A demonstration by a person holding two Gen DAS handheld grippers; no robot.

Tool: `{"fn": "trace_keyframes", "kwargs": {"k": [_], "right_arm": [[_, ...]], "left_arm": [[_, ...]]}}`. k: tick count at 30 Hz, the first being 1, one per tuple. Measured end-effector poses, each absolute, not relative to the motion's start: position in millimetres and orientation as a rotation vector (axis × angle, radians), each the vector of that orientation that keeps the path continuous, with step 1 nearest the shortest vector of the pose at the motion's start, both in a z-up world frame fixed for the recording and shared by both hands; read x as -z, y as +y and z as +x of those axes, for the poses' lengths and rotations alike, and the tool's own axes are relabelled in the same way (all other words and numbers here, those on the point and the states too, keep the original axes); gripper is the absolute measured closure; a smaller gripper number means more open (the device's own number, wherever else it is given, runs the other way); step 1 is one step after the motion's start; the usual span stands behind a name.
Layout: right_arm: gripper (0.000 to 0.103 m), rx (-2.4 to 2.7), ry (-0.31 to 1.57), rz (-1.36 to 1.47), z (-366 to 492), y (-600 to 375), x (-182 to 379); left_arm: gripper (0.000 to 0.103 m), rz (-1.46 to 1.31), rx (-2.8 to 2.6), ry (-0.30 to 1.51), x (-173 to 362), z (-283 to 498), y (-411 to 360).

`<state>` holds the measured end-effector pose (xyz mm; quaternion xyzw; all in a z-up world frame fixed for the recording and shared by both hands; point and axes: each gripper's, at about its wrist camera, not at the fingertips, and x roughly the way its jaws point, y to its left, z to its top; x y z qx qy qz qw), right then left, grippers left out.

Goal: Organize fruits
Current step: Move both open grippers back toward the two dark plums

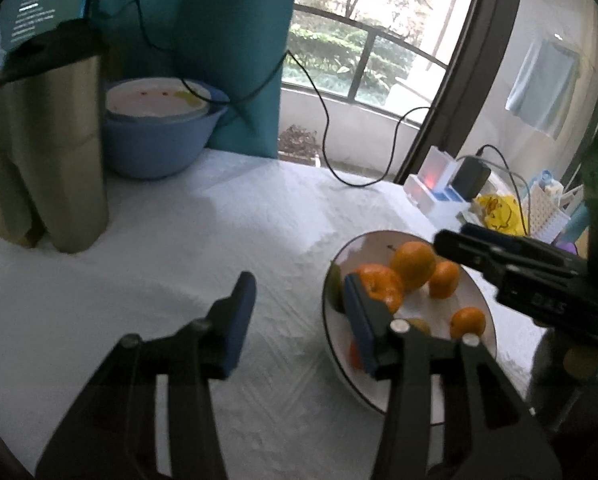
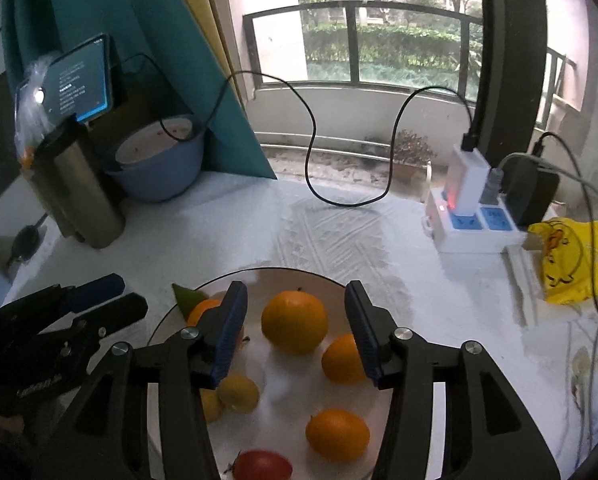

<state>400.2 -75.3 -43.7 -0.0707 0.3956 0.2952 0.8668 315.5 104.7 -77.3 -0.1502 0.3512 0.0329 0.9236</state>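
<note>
Right gripper: jaws spread wide, nothing held, poised over the white plate. The large orange sits on the plate, seen between the two blue pads, apart from both. Nearer the camera on the plate: a red tomato, a small orange, two yellow fruits; another small orange lies just beside the right pad.

Left gripper: jaws wide open, empty, over bare white surface at the plate's left edge; its right pad overlaps the plate rim in view. A green fruit lies at the plate's left rim.

Farther back: steel flask, blue bowl, white power strip, yellow bag, black cable.
</note>
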Motion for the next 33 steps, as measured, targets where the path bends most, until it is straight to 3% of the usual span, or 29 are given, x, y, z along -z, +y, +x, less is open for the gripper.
{"fn": "trace_keyframes", "kwargs": {"k": [33], "right_arm": [[0.049,-0.557,0.794,-0.082,264.1,-144.9,15.3]], "left_arm": [[0.056,-0.225,-0.036,0.72,59.2,200.7,66.1]]}}
